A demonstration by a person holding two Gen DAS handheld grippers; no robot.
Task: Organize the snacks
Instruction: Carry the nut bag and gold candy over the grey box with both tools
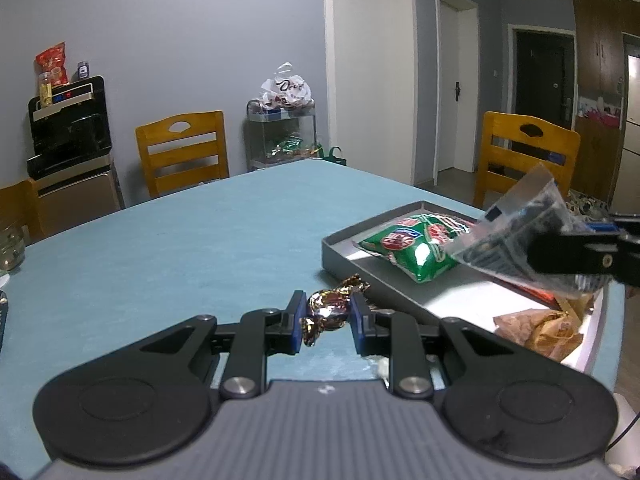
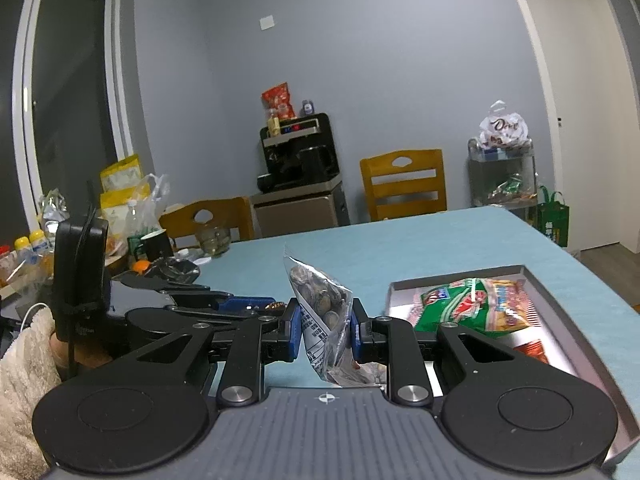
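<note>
Right now your left tool [image 1: 326, 318] pinches a foil-wrapped candy [image 1: 328, 312] just above the surface [image 1: 180, 248]; your right tool [image 2: 325, 330] pinches a clear snack bag [image 2: 322, 308] beside the tray [image 2: 536, 280]. Both look light and crinkly, probably slippery; grip mid-body.

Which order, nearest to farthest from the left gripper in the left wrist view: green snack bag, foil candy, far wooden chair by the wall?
1. foil candy, between the left gripper jaws.
2. green snack bag, in the grey tray, right.
3. wooden chair, beyond the table's far edge, left.
</note>
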